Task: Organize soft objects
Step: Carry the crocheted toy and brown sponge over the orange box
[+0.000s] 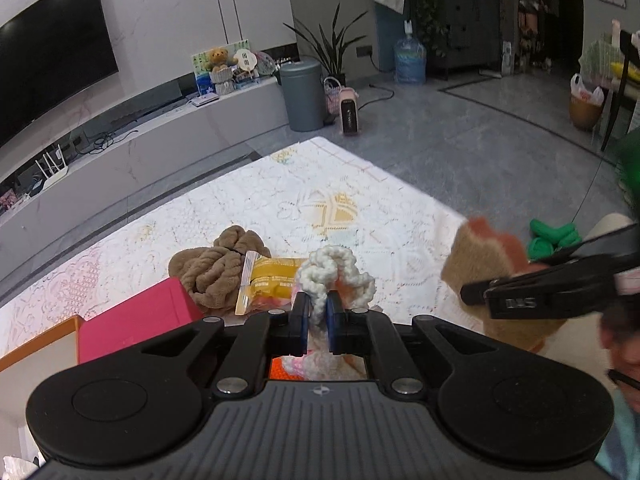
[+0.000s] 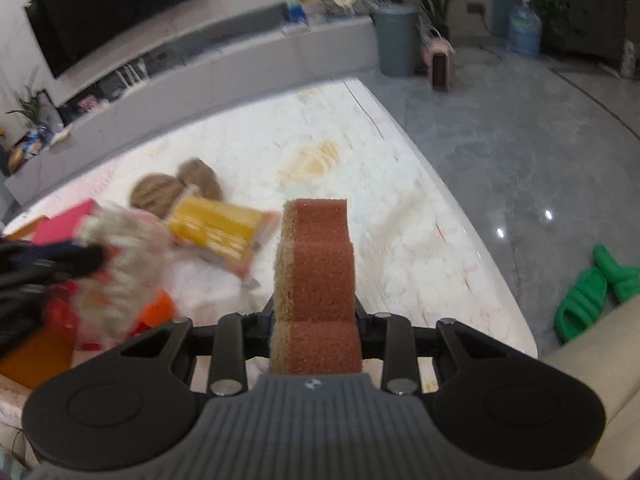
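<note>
The sponge (image 2: 316, 276) is pinched upright in my right claw (image 2: 316, 320): rust-brown scouring face toward the camera, tan foam on its left edge, stepped outline rising above the fingers. It hangs over the near part of the table (image 2: 400, 208), off the cloth. In the left wrist view the same sponge (image 1: 480, 264) sits right of the yellow packet, with the right claw (image 1: 532, 296) closed across it.

My left claw (image 1: 318, 312) is pressed together on a white knitted rope toy (image 1: 334, 276); the braid bulges out above the blue pads (image 1: 335, 316), and pink and orange parts of it show below between the arms. In the right wrist view this toy (image 2: 120, 272) is motion-blurred, so I cannot make out detail (white fibres, red and orange patches only).

Taking the yellow packet (image 1: 272, 280) as landmark: it lies flat on the patterned tablecloth, just behind the rope toy. A brown plush bundle (image 1: 220, 268) touches its left side. A pink box (image 1: 140, 320) stands left of the bundle and nearer to me, with an orange-rimmed box (image 1: 40, 344) beside it at the table edge.

Beyond the table's far corner stand a grey bin (image 1: 302, 94) and a small pink heater (image 1: 350, 112). Green slippers (image 2: 592, 292) lie on the floor, well right of the packet.
</note>
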